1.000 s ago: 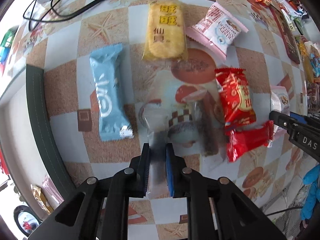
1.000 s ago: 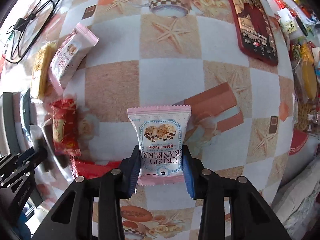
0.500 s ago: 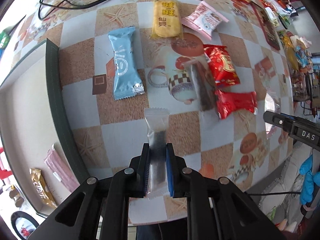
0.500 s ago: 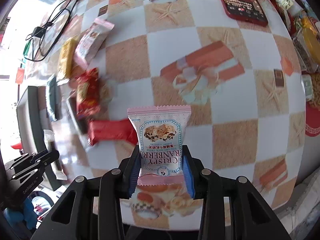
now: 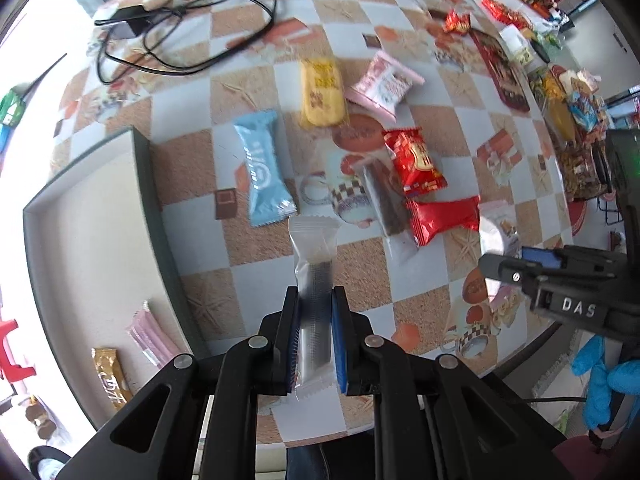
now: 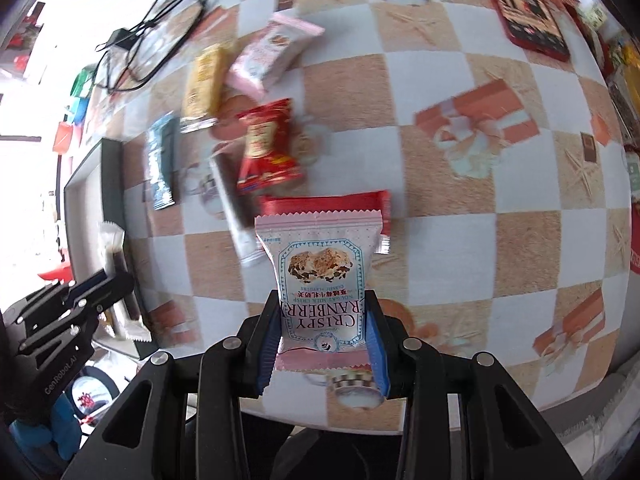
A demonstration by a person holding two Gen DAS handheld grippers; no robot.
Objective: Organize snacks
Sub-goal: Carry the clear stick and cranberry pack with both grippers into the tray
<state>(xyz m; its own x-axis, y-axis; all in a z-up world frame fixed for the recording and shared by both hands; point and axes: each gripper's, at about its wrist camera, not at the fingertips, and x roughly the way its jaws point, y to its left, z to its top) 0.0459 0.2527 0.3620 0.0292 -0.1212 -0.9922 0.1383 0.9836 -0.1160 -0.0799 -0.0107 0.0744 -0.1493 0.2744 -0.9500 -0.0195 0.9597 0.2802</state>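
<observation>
A: What does the left gripper (image 5: 314, 320) hold?
B: It is clamped on a clear-wrapped dark wafer bar (image 5: 314, 280), lower centre, above the table.
A: And the right gripper (image 6: 323, 340)?
B: It pinches a pink cranberry crisp packet (image 6: 320, 276), lower centre.

The table (image 5: 400, 8) carries a cluster of snacks near its middle. In the left wrist view, the wafer pack (image 5: 262, 174) lies nearest the box (image 5: 148, 200), which sits at the table's left edge. Behind and right of it lies the rice cracker (image 5: 322, 92), with the nougat pack (image 5: 384, 86) just beside it on the right. Before these lie the peanut pack (image 5: 416, 160) and, nearer the front edge, the candy pack (image 5: 444, 216), a clear stick pack (image 5: 384, 196) to their left. A cable (image 5: 180, 32) lies at the far left corner; a phone (image 5: 502, 70) lies toward the far right. Two bars (image 5: 152, 338) lie inside the box.
</observation>
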